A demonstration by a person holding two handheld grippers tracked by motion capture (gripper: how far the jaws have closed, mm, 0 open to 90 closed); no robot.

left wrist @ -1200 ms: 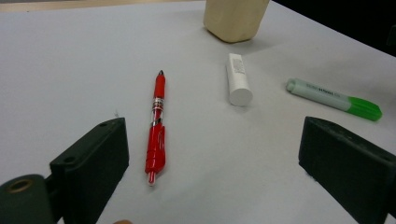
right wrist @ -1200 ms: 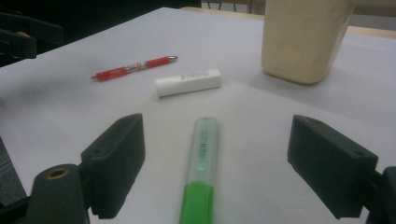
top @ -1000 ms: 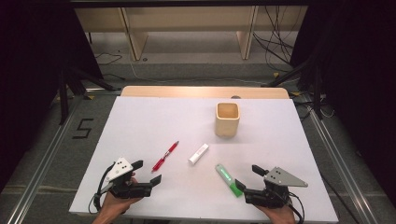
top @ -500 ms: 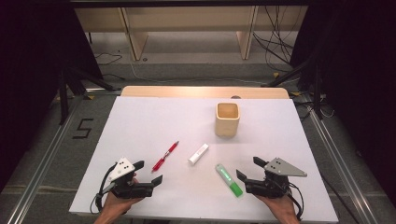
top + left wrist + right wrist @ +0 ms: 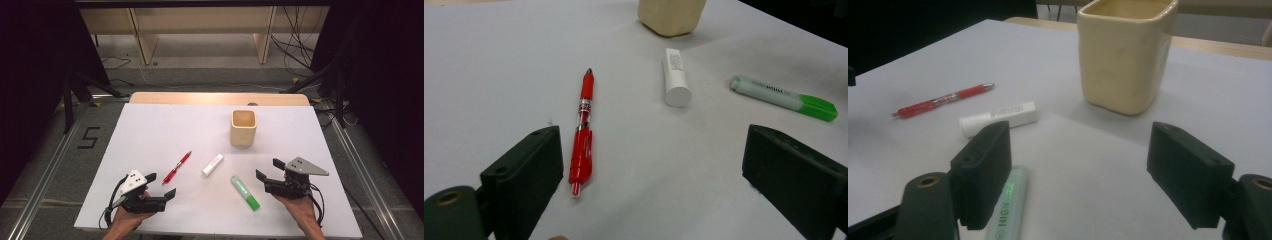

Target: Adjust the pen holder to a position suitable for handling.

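Right gripper (image 5: 267, 170) hovers with jaws wide, just been closing a touch, nothing between them; the green highlighter (image 5: 245, 192) lies just left of it on the counter (image 5: 150, 130), nearer the person than the cream cup (image 5: 244, 127). Left gripper (image 5: 161, 185) jaws also wide and empty, the red pen (image 5: 177, 167) just beyond, left of the cup.

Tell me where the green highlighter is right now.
In the high view the green highlighter lies flat on the white table, just left of the right gripper and right of the white tube.
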